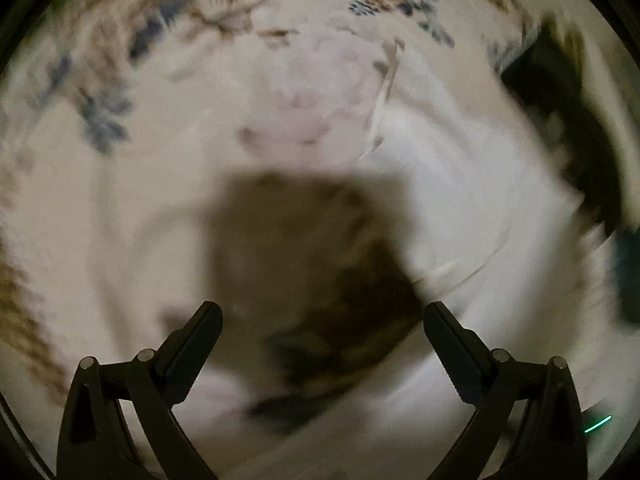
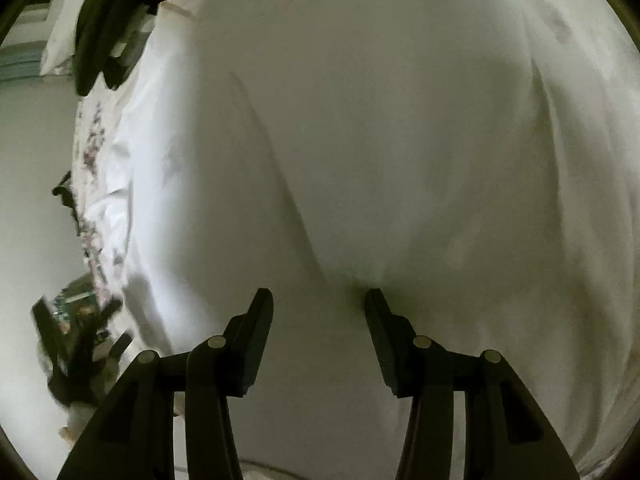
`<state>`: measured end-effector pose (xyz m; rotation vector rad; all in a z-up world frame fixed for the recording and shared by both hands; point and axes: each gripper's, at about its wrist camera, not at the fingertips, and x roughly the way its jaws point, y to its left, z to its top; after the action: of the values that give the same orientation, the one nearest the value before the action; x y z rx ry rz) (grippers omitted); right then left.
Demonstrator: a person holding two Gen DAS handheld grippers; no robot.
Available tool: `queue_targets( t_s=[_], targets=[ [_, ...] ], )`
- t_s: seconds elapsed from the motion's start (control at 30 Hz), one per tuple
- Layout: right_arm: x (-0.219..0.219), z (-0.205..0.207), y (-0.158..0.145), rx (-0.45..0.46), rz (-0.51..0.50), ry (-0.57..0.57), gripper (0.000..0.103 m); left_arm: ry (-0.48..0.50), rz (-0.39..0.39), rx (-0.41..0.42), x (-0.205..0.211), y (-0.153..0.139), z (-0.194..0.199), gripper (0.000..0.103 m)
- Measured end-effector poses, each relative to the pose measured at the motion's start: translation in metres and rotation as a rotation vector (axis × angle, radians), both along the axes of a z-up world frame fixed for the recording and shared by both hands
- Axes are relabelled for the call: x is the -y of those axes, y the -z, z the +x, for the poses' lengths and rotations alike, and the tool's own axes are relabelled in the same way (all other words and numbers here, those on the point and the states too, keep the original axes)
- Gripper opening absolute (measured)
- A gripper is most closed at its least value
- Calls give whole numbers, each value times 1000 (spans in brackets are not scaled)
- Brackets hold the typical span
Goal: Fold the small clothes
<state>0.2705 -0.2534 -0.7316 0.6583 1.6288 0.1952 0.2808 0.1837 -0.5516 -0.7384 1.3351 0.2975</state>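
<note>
The left wrist view is blurred by motion. A white garment [image 1: 460, 184] lies on a floral bedsheet [image 1: 120, 60]; a pale patterned patch [image 1: 316, 92] lies at its far end. My left gripper [image 1: 322, 314] is open and empty above the cloth, over its own dark shadow. In the right wrist view the white garment [image 2: 380, 140] fills the frame, close up. My right gripper [image 2: 318, 300] is open, its right fingertip [image 2: 374, 300] pressing into a dimple in the cloth, nothing held between the jaws.
A dark garment [image 1: 572, 120] lies at the right of the left view. In the right view a dark cloth [image 2: 108, 20] hangs at top left, a floral sheet edge [image 2: 92, 184] runs down the left, and dark clutter [image 2: 76, 344] sits on the floor.
</note>
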Motion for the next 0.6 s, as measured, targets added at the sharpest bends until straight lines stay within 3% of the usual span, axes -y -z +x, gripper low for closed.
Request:
queue_targets(
  t_s=[0.03, 0.1, 0.17, 0.2, 0.23, 0.27, 0.33, 0.4, 0.5, 0.6],
  targets=[
    [8, -8, 2, -9, -8, 35, 50, -54, -98, 43, -7, 5, 5, 103],
    [21, -18, 6, -24, 0, 99, 50, -129, -202, 128, -17, 14, 18, 96],
    [35, -25, 12, -45, 36, 172, 50, -141, -190, 154, -19, 18, 32, 79],
    [40, -26, 14, -54, 51, 201, 50, -130, -167, 165, -18, 20, 42, 55],
    [44, -27, 13, -58, 56, 222, 50, -107, -128, 170, -16, 21, 52, 19],
    [45, -27, 11, -56, 52, 233, 50, -83, -96, 168, -13, 20, 60, 5],
    [50, -29, 6, -45, 33, 243, 50, -22, -58, 226, -3, 5, 70, 3],
    [56, -29, 1, -29, 25, 251, 50, 95, 37, 302, 22, -24, 70, 3],
    [58, -31, -4, -26, 20, 266, 50, 383, 197, 400, 91, -69, 69, 3],
    [70, -42, -9, -41, 12, 279, 50, 636, 206, 401, 166, -72, 59, 4]
  ],
)
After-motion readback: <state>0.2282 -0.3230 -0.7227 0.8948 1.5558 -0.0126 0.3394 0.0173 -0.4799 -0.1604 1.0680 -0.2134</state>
